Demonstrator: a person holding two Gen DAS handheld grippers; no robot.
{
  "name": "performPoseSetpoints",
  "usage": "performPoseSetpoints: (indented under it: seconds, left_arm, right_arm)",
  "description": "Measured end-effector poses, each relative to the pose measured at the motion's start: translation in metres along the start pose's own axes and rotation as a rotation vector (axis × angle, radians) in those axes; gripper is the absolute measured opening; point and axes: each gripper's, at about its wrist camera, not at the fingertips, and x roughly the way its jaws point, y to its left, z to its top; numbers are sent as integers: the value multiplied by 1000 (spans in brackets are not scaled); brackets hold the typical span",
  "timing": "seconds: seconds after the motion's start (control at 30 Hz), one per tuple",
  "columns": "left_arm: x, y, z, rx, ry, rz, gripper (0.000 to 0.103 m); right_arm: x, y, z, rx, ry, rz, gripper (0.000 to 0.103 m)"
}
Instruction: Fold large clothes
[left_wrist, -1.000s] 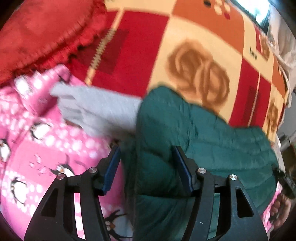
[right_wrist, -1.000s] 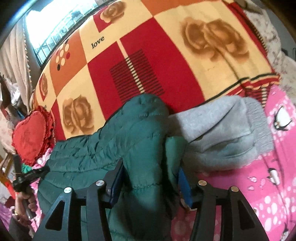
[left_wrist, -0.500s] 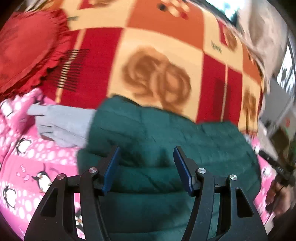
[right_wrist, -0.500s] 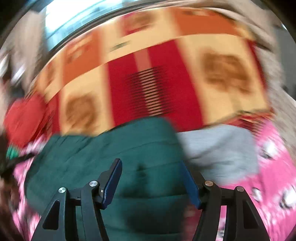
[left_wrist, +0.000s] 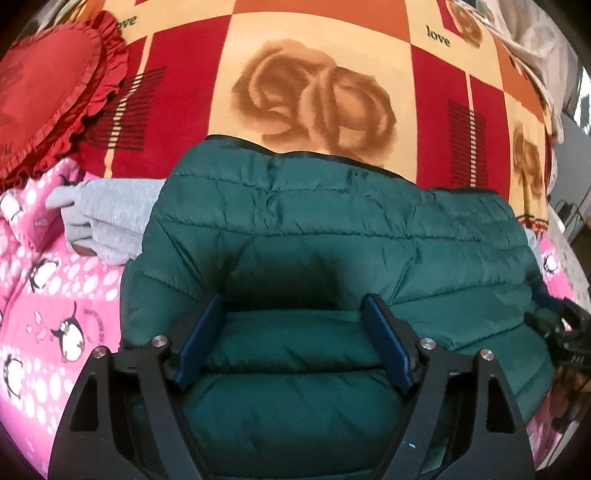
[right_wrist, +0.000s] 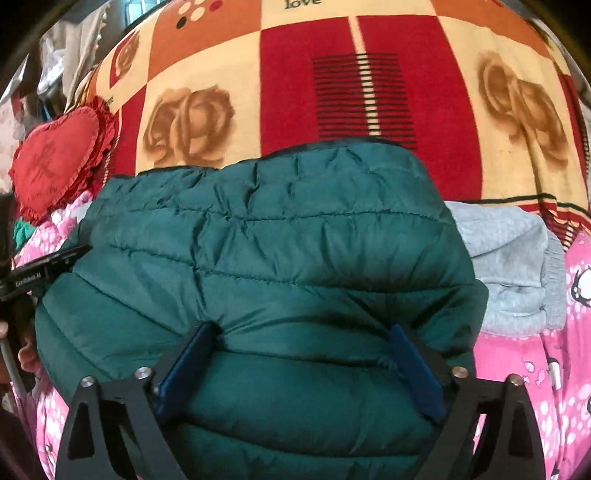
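In your left wrist view, "love" is printed in dark letters on the plush checked rose blanket. The quilted green puffer jacket lies bunched on the bed over a grey knit garment, beside pink penguin-print fleece and a frilled red heart cushion. Your left gripper has its jaws spread wide around a padded roll; a second ago the jacket hung narrower and steeper between them.

In your right wrist view, "love" reads on the blanket's top edge. Your right gripper likewise stands spread astride the jacket's hem, and the blur is gone.
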Motion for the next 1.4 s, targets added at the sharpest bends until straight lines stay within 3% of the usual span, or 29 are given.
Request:
performPoseSetpoints:
  seconds: [0.1,0.2,0.3,0.43,0.53,0.63,0.77,0.87,0.97,1.1,1.4]
  left_arm:
    - [-1,-2,0,-8,16,9,80]
    - [-5,-9,6,-6,93,39,80]
    - [-26,-15,2,-7,73,50,80]
    - [-84,-35,-30,-22,38,12,80]
    - [-125,-56,-72,36,28,28,80]
    - [-159,-67,-107,32,34,73,80]
    - [-200,-78,-126,-26,28,54,80]
    - [-223,-98,-129,22,4,51,83]
    - [-235,-117,-133,73,-16,39,103]
    - [-241,-131,-135,87,11,22,103]
    - [-273,-146,-136,112,-59,16,103]
  right_arm:
    - [-2,1,2,18,14,-12,98]
    - [-15,1,6,71,4,-27,98]
    - [-48,8,-3,133,-34,-38,98]
    - [-116,24,-39,194,-135,1,98]
    - [-153,33,-77,232,-163,-11,98]
    - [-179,42,-124,267,-132,-19,98]
    - [-199,56,-155,255,-100,-2,98]
    - [-217,65,-163,240,-122,-9,98]
    - [-232,69,-164,218,-140,-38,98]
    - [-247,73,-162,207,-157,-56,98]
    - [-271,89,-161,166,-190,-78,98]
